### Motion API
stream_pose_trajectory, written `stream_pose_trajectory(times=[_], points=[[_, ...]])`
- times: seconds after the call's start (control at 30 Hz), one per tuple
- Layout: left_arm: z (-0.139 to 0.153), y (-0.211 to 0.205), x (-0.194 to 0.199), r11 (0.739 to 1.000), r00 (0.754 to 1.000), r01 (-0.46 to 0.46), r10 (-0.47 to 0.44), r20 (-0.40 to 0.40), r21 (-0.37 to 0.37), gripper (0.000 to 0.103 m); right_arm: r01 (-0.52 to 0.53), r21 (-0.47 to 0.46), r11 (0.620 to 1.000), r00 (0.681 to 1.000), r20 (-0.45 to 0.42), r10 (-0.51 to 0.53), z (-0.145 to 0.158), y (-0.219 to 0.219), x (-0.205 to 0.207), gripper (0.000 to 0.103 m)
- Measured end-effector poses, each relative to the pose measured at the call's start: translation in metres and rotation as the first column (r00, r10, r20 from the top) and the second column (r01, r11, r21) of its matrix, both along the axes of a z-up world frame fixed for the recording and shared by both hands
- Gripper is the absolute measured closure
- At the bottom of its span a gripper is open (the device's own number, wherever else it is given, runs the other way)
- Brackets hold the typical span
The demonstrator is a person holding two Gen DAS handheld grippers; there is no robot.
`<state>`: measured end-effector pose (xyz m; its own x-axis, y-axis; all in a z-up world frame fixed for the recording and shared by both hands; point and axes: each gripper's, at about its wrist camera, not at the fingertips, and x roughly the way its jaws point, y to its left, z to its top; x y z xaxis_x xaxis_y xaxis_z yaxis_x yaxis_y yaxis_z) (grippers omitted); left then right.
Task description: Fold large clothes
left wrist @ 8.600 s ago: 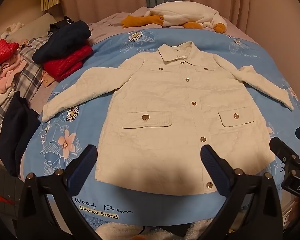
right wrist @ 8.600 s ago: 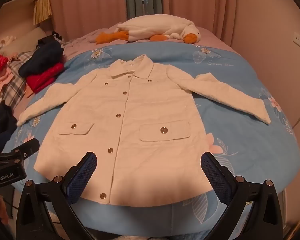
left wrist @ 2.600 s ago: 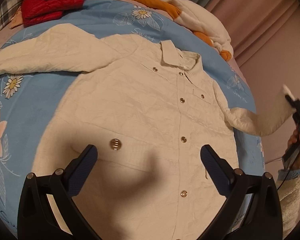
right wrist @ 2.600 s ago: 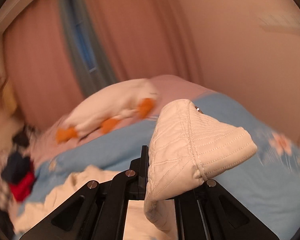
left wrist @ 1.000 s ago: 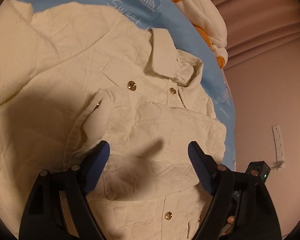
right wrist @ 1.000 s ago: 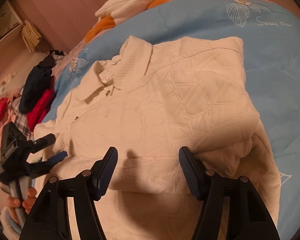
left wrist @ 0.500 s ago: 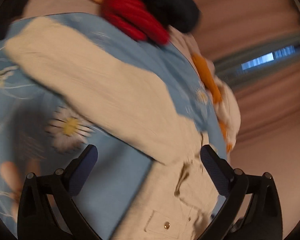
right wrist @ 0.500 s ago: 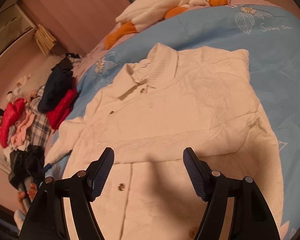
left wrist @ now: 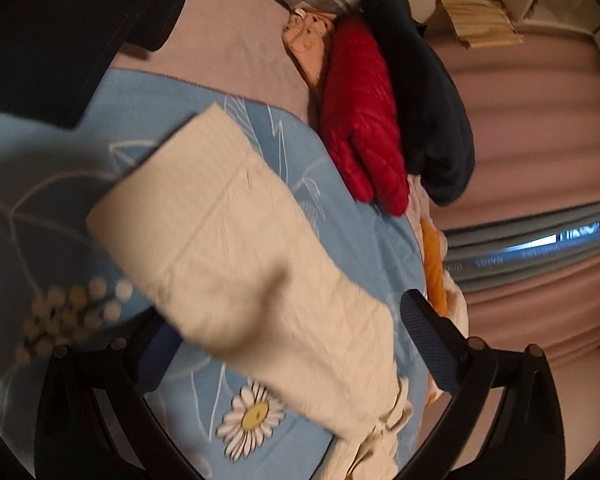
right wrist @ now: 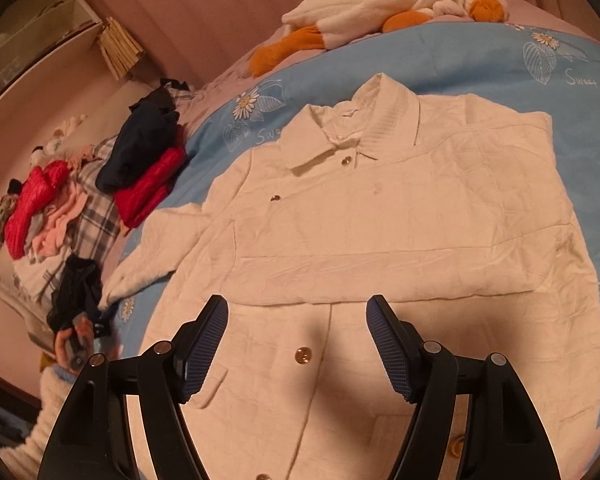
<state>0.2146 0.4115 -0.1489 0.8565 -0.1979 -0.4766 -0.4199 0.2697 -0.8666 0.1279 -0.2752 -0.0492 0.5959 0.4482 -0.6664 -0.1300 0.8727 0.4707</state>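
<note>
The cream jacket point(right wrist: 400, 216) lies on the blue blanket point(right wrist: 480, 56), one sleeve point(left wrist: 240, 272) stretching toward the blanket's edge. The left gripper point(left wrist: 288, 344) gapes wide over that sleeve, gripping nothing. The right gripper point(right wrist: 296, 344) hovers partly spread and empty.

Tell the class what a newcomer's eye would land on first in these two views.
The cream jacket spread on the blue floral bedspread dominates, one sleeve already folded across its chest. Its other sleeve lies outstretched, between the open fingers of the left gripper. Beyond, a red puffer jacket sits by the bedspread's edge.
</note>
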Motion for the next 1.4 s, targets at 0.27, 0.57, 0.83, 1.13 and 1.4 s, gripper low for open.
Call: stream_pose_trajectory(times=[0.27, 0.57, 0.83, 1.13, 1.4], points=[[0.005, -0.007, 0.025, 0.992, 0.987, 0.015, 0.006, -0.162, 0.129, 0.069, 0.012, -0.010, 1.000, 1.000, 0.002, -0.012, -0.003, -0.001, -0.005, 0.031], [0.085, -0.064, 0.028, 0.882, 0.980, 0.170, -0.105, -0.167, 0.440, 0.096, 0.064, -0.007, 0.998, 0.998, 0.004, -0.064, 0.000, -0.022, -0.024, 0.031], [0.187, -0.211, 0.034, 0.659, 0.924, 0.317, -0.376, -0.066, 0.682, 0.096, 0.114, 0.035, 0.993, 0.993, 0.006, -0.114, 0.001, -0.044, -0.044, 0.031], [0.185, -0.408, 0.042, 0.370, 0.719, 0.524, -0.675, -0.166, 0.767, 0.092, 0.201, 0.082, 0.976, 0.979, 0.011, -0.203, -0.004, -0.079, -0.060, 0.031], [0.076, -0.514, 0.062, 0.157, 0.529, 0.754, -0.720, -0.449, 0.638, 0.081, 0.262, 0.106, 0.959, 0.965, -0.032, -0.260, -0.018, -0.113, -0.067, 0.031]])
